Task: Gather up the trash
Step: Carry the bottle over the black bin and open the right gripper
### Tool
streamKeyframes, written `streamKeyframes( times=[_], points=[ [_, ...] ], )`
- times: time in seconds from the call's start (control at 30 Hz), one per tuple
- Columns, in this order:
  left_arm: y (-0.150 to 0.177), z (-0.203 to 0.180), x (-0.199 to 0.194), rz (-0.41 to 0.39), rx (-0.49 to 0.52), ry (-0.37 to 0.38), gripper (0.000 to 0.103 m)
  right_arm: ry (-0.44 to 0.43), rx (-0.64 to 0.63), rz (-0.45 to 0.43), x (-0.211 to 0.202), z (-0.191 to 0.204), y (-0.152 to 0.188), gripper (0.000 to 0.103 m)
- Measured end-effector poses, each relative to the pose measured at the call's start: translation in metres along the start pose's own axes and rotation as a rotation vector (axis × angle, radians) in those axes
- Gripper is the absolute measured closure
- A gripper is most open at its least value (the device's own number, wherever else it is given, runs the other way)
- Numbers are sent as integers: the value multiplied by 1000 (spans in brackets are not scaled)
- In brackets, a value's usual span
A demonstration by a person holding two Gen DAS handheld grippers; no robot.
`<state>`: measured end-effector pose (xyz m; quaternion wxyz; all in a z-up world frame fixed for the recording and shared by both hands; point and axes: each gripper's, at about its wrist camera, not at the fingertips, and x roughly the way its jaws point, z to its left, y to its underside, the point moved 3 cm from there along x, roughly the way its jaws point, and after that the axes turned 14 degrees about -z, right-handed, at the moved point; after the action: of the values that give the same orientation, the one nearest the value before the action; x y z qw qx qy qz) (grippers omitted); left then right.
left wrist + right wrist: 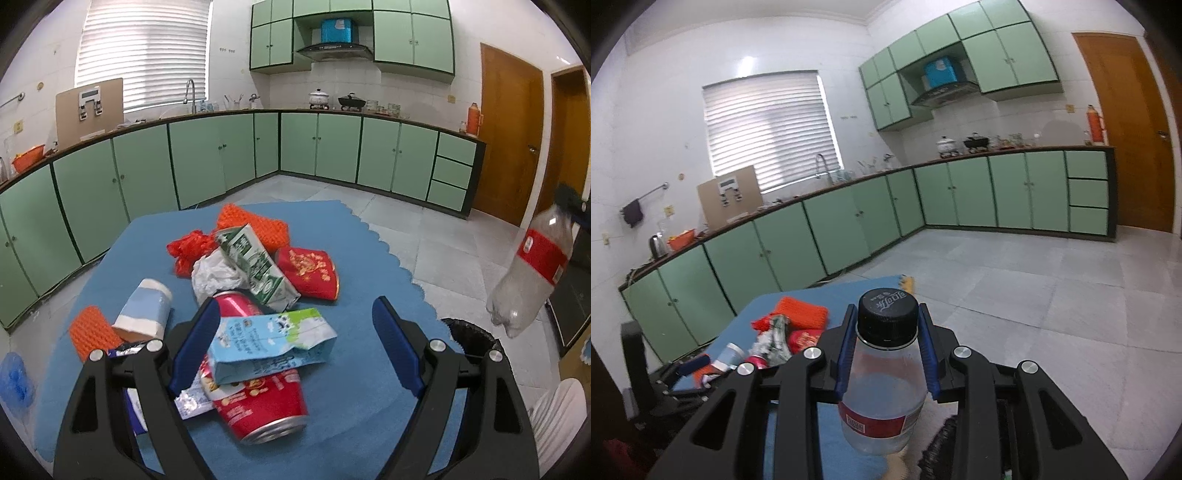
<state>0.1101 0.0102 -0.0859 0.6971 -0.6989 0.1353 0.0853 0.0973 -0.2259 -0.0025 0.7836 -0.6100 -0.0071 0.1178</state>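
My left gripper (pixel 295 317) is open above a trash pile on the blue tablecloth (pixel 362 254). Between and below its fingers lie a light-blue milk carton (pixel 269 343) and a red can (pixel 258 398). Farther off are a green carton (pixel 255 266), a red packet (pixel 310 273), white paper (pixel 214 275), a red plastic bag (pixel 188 249) and a blue-white cup (pixel 144 310). My right gripper (pixel 888 341) is shut on a clear plastic bottle (pixel 882 398) with a black cap and red label. The bottle (pixel 532 269) hangs in the air above a black-lined bin (pixel 469 338).
Orange sponges (pixel 251 225) lie on the table, one at the left (pixel 92 332). Green kitchen cabinets (pixel 207 155) run along the walls. A wooden door (pixel 509 133) stands at the right. The bin rim (pixel 938 443) shows below the bottle. A white chair (pixel 557 417) is near the bin.
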Motion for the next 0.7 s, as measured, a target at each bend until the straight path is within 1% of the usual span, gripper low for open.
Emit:
streamKeyframes(
  times=[0.2, 0.27, 0.33, 0.37, 0.4, 0.47, 0.53, 0.6, 0.63, 0.67, 0.7],
  points=[
    [-6, -18, 6, -14, 11, 34, 21, 99, -4, 30, -3, -33, 12, 71],
    [-7, -24, 7, -17, 11, 45, 21, 145, -3, 53, -3, -47, 20, 71],
    [-8, -29, 8, -19, 14, 52, 21, 186, 7, 95, -1, -60, 31, 71],
    [-7, -31, 9, -18, 16, 55, 20, 211, 16, 107, -1, -67, 36, 67],
    [-7, -33, 10, -18, 17, 58, 20, 226, 19, 114, -1, -71, 39, 59],
    [-7, -36, 11, -18, 19, 61, 19, 262, 25, 125, -2, -81, 46, 55],
    [-5, -39, 13, -15, 22, 62, 18, 279, 38, 138, -3, -86, 52, 51],
    [-4, -41, 15, -10, 24, 62, 18, 287, 46, 137, -7, -86, 55, 44],
    [-4, -41, 14, -10, 24, 62, 18, 285, 46, 130, -8, -84, 53, 42],
    [-3, -41, 14, -10, 24, 61, 18, 284, 44, 122, -8, -81, 51, 37],
    [-3, -41, 14, -10, 24, 61, 18, 284, 43, 117, -6, -80, 49, 29]
  ],
)
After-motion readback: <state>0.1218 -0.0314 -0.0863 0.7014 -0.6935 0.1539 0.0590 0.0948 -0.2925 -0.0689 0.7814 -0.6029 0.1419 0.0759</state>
